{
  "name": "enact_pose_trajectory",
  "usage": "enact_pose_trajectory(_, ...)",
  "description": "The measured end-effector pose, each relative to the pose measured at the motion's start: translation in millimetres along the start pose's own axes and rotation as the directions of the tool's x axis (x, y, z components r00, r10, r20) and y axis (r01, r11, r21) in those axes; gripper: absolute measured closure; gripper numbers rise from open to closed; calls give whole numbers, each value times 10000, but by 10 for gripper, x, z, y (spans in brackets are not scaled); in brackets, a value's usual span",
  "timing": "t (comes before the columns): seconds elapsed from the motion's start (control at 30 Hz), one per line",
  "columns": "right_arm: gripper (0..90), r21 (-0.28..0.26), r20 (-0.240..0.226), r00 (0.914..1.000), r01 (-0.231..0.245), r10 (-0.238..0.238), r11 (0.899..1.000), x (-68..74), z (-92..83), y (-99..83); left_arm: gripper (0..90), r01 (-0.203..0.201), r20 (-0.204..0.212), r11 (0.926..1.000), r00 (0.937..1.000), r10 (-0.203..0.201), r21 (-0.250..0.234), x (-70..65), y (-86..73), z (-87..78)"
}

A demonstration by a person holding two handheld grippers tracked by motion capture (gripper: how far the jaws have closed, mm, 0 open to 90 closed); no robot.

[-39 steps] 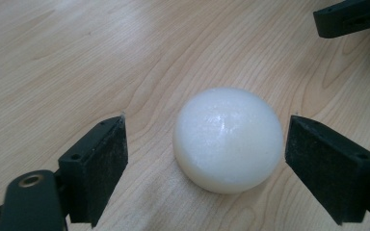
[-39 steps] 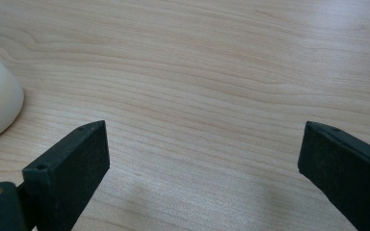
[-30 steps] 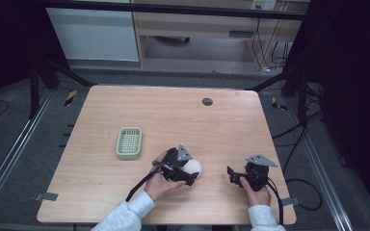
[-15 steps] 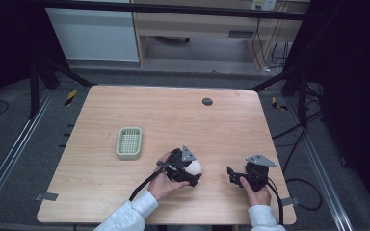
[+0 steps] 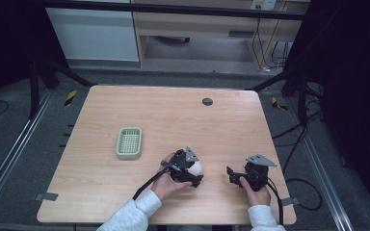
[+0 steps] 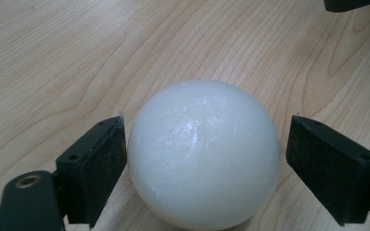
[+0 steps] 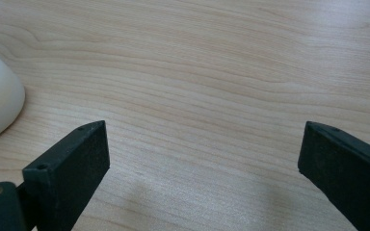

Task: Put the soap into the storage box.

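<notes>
Table (image 5: 125, 110) bare beyond white ball (image 6: 202, 154).

Your left gripper (image 5: 195, 174) covers the near-left side of the white ball (image 5: 196, 167) in the high view. In the left gripper view, the bottom edge cuts off the ball's underside, so you cannot confirm where it meets the table (image 6: 53, 57). In the right gripper view, the left edge crops most of the ball.
</notes>
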State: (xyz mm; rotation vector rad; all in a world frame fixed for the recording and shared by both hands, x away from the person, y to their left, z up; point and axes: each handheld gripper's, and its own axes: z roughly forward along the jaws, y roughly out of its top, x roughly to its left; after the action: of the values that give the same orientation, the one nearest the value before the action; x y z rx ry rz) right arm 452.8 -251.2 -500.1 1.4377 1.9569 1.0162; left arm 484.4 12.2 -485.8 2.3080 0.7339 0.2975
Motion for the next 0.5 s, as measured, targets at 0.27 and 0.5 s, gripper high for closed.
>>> enact_pose_trajectory(0.27,44,-1,-27,10000,-48,48,10000,2,-3,2,175,127,-44,9999,9999,-126,30,33,10,27)
enact_pose_trajectory(0.5,44,13,18,10000,-6,6,10000,0,-1,0,200,175,48,9998,9998,-175,76,36,8,39)
